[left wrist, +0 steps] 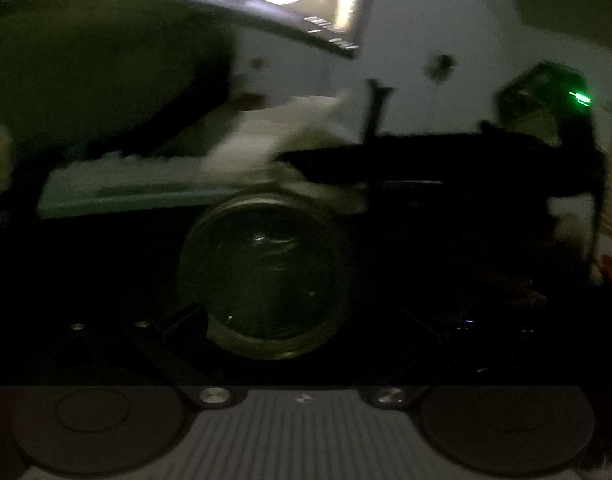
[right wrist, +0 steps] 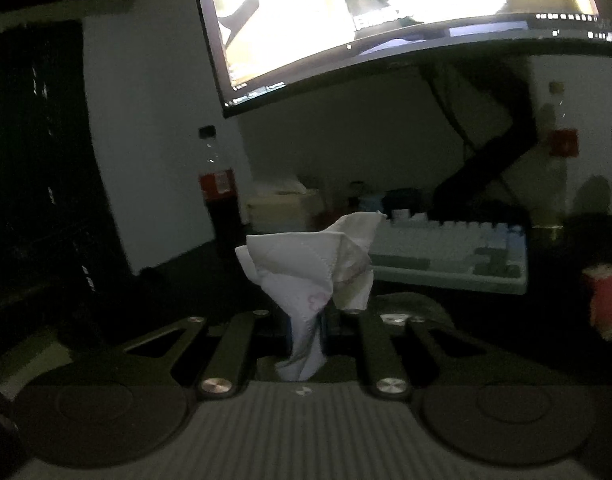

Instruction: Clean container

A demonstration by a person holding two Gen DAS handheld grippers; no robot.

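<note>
A: Where is the container (left wrist: 265, 276)?

B: In the left wrist view it sits dead centre between the left tongs (left wrist: 265, 320), its round open mouth facing the camera, rim tilted a little. The picture is dark and smeared, so I cannot tell whether the fingers press on its sides or only flank it.

A: And the right tongs (right wrist: 306, 336)?

B: Pinched narrow on a crumpled white tissue (right wrist: 310, 268). The lower tail of the tissue is caught between the fingers; the rest flares upward and leans right.

A: Does the tissue reach the container?

B: From the left view, a pale blurred wad (left wrist: 326, 192) lies at the upper right rim of the container, with a dark bar coming in from the right above it. Touching or just beside, I cannot say.

A: What bounds the space?

B: A pale keyboard (right wrist: 450, 256) lies across the counter (right wrist: 209, 280) behind the tissue, its near edge running left to right. Above hangs a bright monitor (right wrist: 386, 8); its lower edge slopes over the keyboard. A dark bottle with a red label (right wrist: 219, 200) stands left, against the wall. A red object (right wrist: 606, 300) sits at the far right.

A: Open room?

B: The dark counter left of the tissue, before the bottle, looks bare.
</note>
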